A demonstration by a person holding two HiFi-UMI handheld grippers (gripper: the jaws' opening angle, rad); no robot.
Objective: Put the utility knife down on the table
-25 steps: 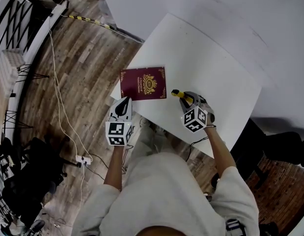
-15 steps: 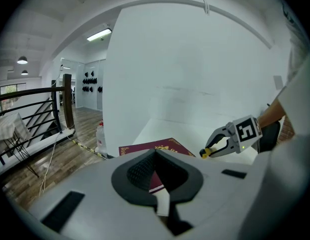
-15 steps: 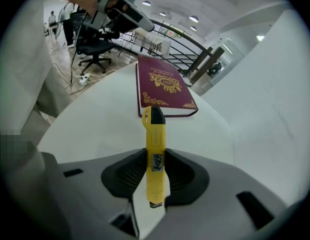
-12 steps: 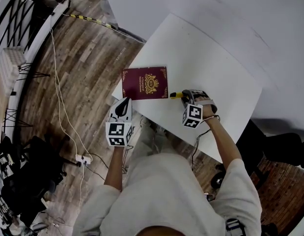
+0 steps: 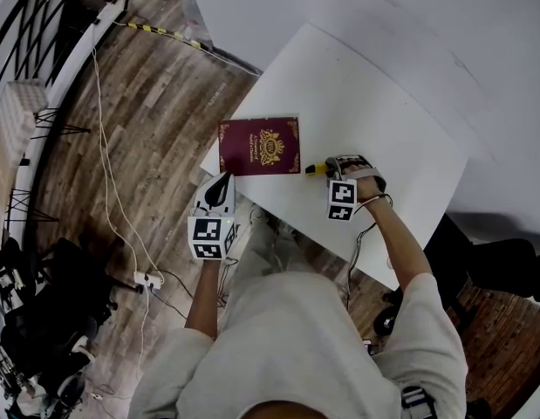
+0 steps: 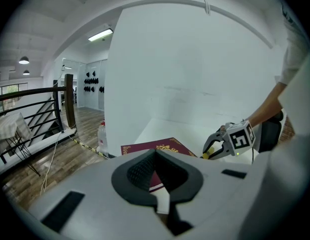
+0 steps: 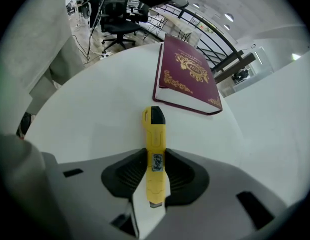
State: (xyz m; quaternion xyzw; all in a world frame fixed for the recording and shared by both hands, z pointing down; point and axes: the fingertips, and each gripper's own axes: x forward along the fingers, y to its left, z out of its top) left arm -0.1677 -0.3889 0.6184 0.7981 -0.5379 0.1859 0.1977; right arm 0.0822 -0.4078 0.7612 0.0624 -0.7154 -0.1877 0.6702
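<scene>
Nothing here can really be read as words. The maroon book [image 5: 259, 146] lying on the table [image 5: 383, 129] has a gold crest on its cover, with some gold lettering beside it and gold ornament at the corners. The letters are too small and soft to make out from any view. The yellow utility knife [image 7: 155, 159] has a small pale sticker [image 7: 156, 162] on its body, printed with a dark, code-like pattern that is not legible. The marker cube [image 5: 208, 237] on the left gripper [image 5: 222, 182] and the one on the right gripper [image 5: 326, 167] show black-and-white square patterns only, no letters or numbers.
</scene>
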